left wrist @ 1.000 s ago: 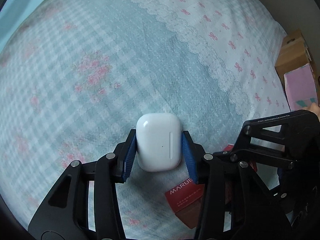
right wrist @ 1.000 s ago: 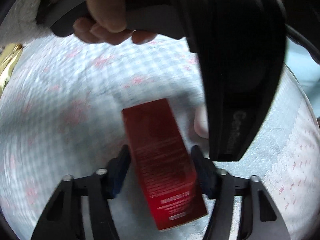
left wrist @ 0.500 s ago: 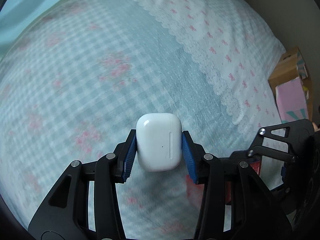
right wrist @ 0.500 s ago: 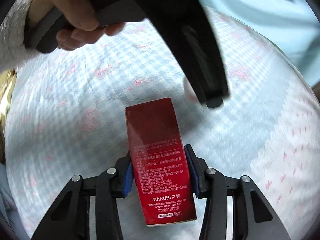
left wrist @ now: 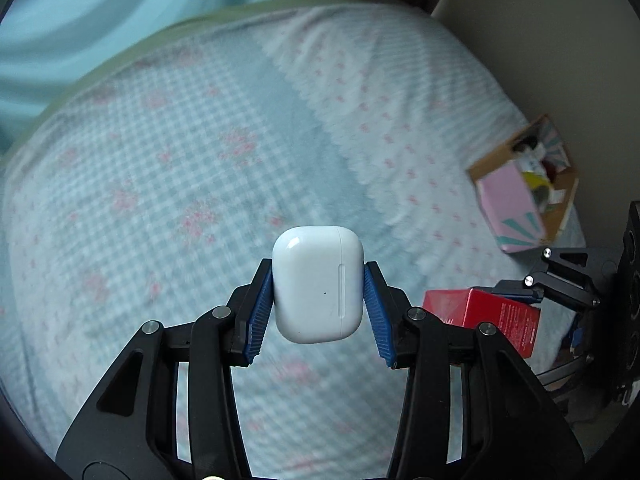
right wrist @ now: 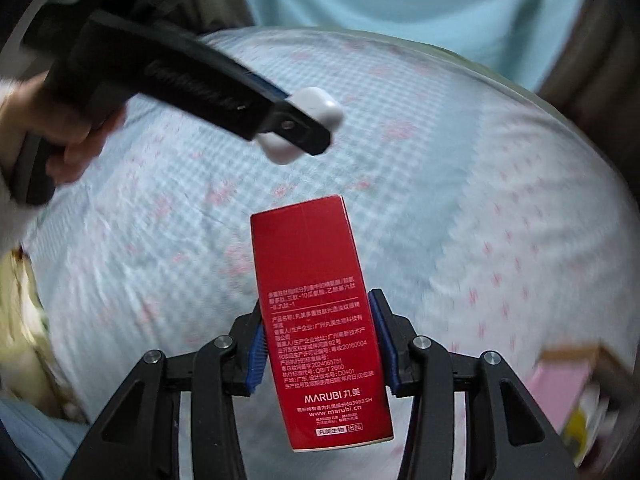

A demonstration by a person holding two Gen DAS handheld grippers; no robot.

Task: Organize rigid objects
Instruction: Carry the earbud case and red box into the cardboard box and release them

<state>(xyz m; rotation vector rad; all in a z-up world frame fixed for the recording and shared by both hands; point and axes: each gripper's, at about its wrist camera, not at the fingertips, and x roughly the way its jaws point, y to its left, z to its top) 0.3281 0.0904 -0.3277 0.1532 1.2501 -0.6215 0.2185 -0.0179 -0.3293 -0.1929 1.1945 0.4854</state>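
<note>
My left gripper is pinching the earbud case, right gripper clamps the red box, so I'd carry both level toward the cardboard box at right.

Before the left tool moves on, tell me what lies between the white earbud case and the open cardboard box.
Nothing visible lies between them. The left tool holds the white earbud case above the bedspread; the cardboard box sits right of it, and the red carton is nearer the camera, off that line.
</note>
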